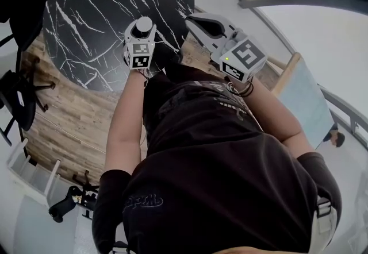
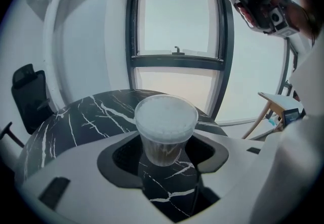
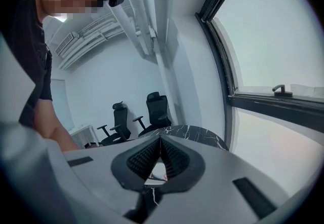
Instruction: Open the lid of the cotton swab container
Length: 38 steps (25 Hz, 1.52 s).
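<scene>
The cotton swab container [image 2: 165,134] is a clear round tub with a frosted white lid [image 2: 165,115] still on it. It sits upright between the jaws of my left gripper [image 2: 164,153], which is shut on its sides and holds it above the black marble table [image 2: 76,121]. In the head view the container [image 1: 144,24] shows at the tip of the left gripper [image 1: 141,37], over the table [image 1: 98,6]. My right gripper [image 1: 200,20] hovers to the right, apart from the container. Its jaws [image 3: 159,143] are shut with nothing held between them.
Black office chairs [image 3: 157,111] stand beyond the round table [image 3: 195,132], and another chair [image 1: 17,92] is at the left. A large window [image 2: 177,30] lies ahead. A light wooden board on legs [image 1: 305,97] stands to the right.
</scene>
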{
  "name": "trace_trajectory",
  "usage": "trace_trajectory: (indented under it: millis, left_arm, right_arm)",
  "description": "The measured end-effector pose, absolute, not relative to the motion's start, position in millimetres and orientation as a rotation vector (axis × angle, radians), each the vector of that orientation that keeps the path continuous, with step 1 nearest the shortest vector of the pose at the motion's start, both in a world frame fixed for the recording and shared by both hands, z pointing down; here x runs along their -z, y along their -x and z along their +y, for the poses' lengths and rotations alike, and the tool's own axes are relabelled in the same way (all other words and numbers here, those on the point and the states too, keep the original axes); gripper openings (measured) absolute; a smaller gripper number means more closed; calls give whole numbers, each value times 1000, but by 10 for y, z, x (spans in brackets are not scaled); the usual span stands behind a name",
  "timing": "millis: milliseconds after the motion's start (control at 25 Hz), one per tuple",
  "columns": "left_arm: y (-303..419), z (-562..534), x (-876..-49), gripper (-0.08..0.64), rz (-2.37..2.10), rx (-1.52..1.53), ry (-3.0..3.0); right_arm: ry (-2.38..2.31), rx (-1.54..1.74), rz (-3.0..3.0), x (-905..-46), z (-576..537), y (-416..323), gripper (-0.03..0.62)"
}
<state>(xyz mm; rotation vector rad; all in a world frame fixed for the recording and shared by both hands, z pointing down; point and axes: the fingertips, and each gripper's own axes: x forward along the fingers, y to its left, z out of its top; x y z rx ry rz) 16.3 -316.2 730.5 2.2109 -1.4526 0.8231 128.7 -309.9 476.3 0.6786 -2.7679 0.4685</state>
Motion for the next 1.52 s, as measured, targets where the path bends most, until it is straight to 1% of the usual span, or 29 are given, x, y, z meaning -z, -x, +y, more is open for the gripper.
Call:
trace_trajectory:
  millis: [400, 880, 1160, 1520]
  left_arm:
    - [-467, -3244, -6508, 268, -1285, -921, -2374]
    - [-719, -3099, -5692, 267, -1031, -866, -2430]
    - [-756, -2941, -5395, 267, -988, -959, -2468]
    - [-669, -2754, -5214, 267, -948, -970, -2461]
  right_arm:
    - [-738, -457, -2799, -4627, -3189, -1493, 23]
    - [-784, -431, -2822, -4455, -3270, -1758, 23]
    - [-753, -407, -2841, -4407, -3258, -1718, 23]
    - [-659, -376, -2912, -4302, -3273, -1527, 23]
